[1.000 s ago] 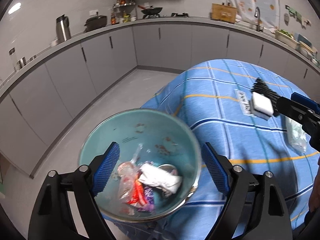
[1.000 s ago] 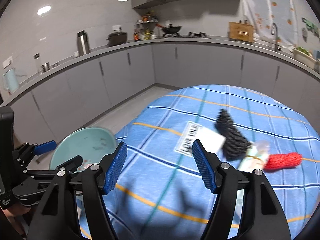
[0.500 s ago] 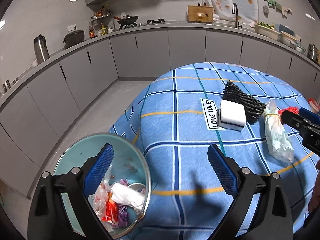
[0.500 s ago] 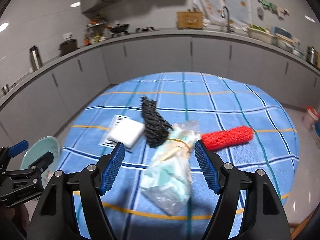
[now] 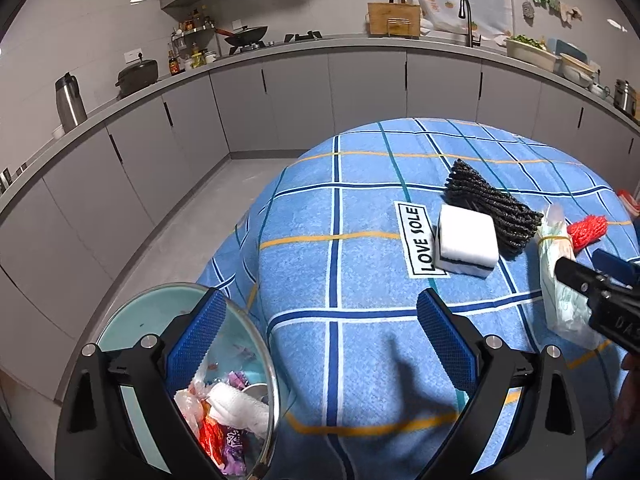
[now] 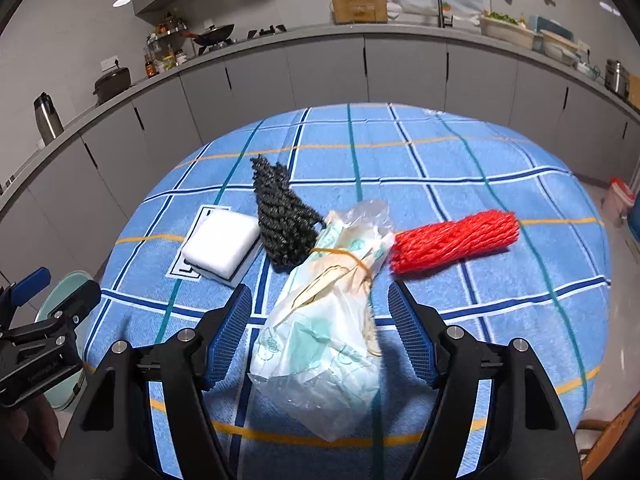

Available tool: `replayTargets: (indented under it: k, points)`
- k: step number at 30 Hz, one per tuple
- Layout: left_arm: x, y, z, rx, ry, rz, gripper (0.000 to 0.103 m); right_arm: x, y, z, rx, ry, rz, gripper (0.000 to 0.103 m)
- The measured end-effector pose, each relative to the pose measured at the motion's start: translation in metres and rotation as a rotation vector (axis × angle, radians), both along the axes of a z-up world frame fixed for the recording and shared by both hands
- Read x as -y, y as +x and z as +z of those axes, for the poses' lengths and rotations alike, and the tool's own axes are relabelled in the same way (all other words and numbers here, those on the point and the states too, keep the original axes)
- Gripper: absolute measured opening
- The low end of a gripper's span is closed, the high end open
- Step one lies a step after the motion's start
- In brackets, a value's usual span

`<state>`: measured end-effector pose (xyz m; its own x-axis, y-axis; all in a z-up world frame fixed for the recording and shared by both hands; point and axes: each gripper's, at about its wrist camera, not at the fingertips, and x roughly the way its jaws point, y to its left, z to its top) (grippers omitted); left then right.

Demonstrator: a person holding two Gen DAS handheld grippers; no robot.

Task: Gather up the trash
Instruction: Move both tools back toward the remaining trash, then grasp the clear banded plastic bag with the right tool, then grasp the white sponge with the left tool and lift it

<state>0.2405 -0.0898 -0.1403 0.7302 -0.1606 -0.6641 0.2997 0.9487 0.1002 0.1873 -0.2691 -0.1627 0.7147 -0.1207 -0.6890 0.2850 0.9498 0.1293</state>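
Loosely crumpled clear bag [image 6: 324,344], rubber-banded

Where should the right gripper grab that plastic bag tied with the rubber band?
Judging by its shape, take the plastic bag at the cinched neck by the rubber band, its narrowest part. Bring the right gripper down from above, open jaws straddling the neck crosswise; the puffy lower half looks slippery.

On the blue checked tablecloth [image 6: 440,168] lie four loose items: one white rectangular sponge [image 6: 222,242], one black knitted mesh bundle [image 6: 282,220], one red mesh net roll [image 6: 452,240], and one clear plastic bag tied with a rubber band [image 6: 328,332]. One teal round bin [image 5: 132,332] stands beside it.
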Motion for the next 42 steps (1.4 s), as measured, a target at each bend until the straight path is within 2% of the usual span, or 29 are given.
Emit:
replayTargets:
  k: [7,10,18,24,32,38,41,42]
  points:
    - [0.007,0.000,-0.003,-0.014,-0.008,-0.016,0.095,-0.005,0.007,-0.012,-0.052,0.023,0.045,0.037]
    - [0.011,0.001,-0.003,-0.018,-0.012,-0.022,0.095,-0.009,0.004,-0.009,-0.045,0.023,0.071,0.028]
    - [0.024,0.003,-0.001,-0.023,-0.013,-0.041,0.095,-0.015,-0.016,0.020,0.061,-0.005,0.087,0.027]
    - [0.047,0.009,0.000,-0.027,-0.014,-0.085,0.095,-0.002,-0.023,0.033,0.116,-0.029,0.041,0.027]
    - [0.095,0.031,-0.011,-0.074,-0.001,-0.173,0.095,0.021,-0.029,0.033,0.134,-0.031,-0.004,0.027]
    - [0.112,0.045,-0.028,-0.127,0.008,-0.191,0.095,0.027,-0.027,0.030,0.147,-0.038,-0.006,0.028]
    - [0.115,0.048,-0.034,-0.149,0.006,-0.190,0.093,0.028,-0.023,0.025,0.133,-0.033,-0.001,0.028]
    - [0.115,0.049,-0.036,-0.159,0.004,-0.194,0.087,0.027,-0.021,0.022,0.127,-0.031,0.000,0.028]
